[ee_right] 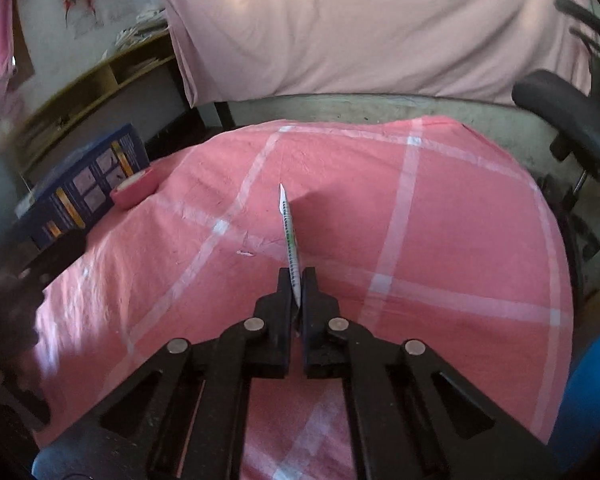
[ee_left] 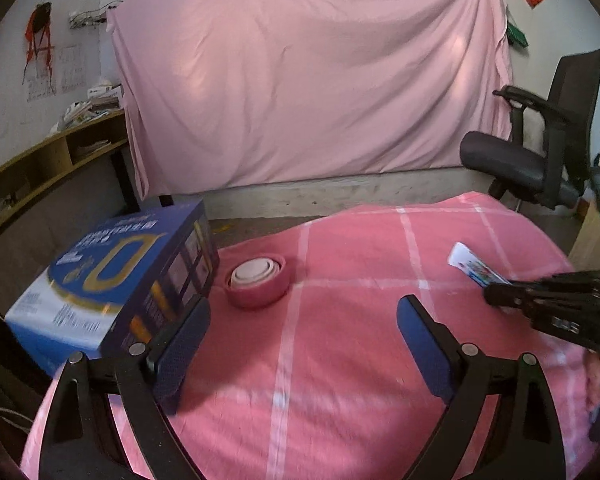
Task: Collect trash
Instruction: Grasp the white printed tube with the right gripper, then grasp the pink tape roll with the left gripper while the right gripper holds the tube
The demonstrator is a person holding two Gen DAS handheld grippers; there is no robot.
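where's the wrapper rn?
The wrapper is pinched edge-on in the shut right gripper, held above the pink checked cloth; in the left wrist view it shows far right, well right of the pink bowl.

Wrapper held edge-on above the pink checked cloth

The thin white printed wrapper (ee_right: 290, 236) sticks forward, pinched at its near end, clear of the cloth (ee_right: 420, 208).

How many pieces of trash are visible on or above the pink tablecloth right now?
1: a flat printed wrapper, clamped edge-on in the right gripper above the tablecloth. A tiny white fleck lies nearby; others may be hidden.
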